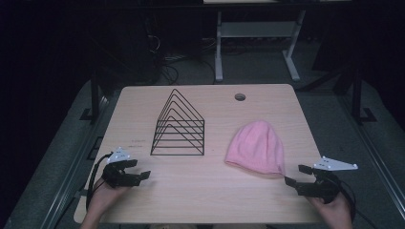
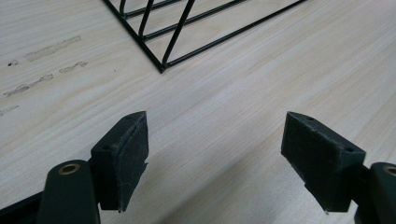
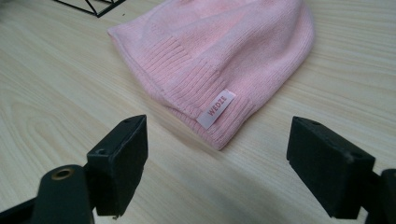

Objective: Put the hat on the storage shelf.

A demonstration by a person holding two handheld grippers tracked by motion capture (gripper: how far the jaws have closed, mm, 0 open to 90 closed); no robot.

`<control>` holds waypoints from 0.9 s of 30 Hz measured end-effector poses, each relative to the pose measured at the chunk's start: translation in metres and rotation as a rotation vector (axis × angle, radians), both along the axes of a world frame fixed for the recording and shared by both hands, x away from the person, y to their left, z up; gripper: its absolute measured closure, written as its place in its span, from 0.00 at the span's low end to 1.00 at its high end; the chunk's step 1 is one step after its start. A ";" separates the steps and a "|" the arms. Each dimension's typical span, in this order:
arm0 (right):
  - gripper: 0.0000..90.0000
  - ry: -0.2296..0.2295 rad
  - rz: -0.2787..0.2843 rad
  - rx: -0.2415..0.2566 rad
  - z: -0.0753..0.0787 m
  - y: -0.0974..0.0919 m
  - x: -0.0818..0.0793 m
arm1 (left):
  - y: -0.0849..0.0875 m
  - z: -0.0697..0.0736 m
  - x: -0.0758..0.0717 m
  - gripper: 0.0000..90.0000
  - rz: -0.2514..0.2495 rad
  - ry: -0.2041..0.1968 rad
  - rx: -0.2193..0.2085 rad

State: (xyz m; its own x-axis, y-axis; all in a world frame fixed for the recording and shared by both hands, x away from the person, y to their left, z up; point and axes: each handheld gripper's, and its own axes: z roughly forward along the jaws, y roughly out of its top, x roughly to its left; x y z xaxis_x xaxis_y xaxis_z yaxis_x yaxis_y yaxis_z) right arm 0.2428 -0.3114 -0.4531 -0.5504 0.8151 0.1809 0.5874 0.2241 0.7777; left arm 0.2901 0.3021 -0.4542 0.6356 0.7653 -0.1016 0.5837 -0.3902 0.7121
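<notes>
You held your right gripper (image 3: 215, 161) and left gripper (image 2: 215, 158), jaws apart and empty, near the pink knitted beanie (image 3: 219, 56), ready to grasp it.

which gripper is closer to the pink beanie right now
Right. The right gripper sits just off the pink beanie's near right edge, jaws open toward its cuff. The left gripper is across the table, near the wire rack.
</notes>
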 end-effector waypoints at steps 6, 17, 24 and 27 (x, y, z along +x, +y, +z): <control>0.22 -0.010 0.003 0.010 0.000 -0.002 0.001 | -0.001 -0.001 0.001 0.26 -0.006 0.000 0.007; 0.19 0.010 0.013 0.009 0.002 0.003 0.007 | 0.001 -0.001 0.000 0.25 -0.008 -0.002 0.002; 0.18 0.016 0.022 0.008 0.004 0.005 0.015 | -0.001 -0.001 -0.001 0.25 -0.001 0.000 -0.005; 0.18 0.023 0.029 0.004 0.005 0.006 0.018 | -0.001 -0.001 0.001 0.25 -0.007 -0.006 0.003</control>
State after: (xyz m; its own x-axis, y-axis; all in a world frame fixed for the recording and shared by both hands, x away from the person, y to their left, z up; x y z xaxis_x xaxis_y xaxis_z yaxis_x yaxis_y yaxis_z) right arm 0.2613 -0.3053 -0.4478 -0.5695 0.7981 0.1967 0.5984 0.2385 0.7649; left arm 0.2908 0.3015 -0.4548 0.6413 0.7614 -0.0953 0.5768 -0.3964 0.7142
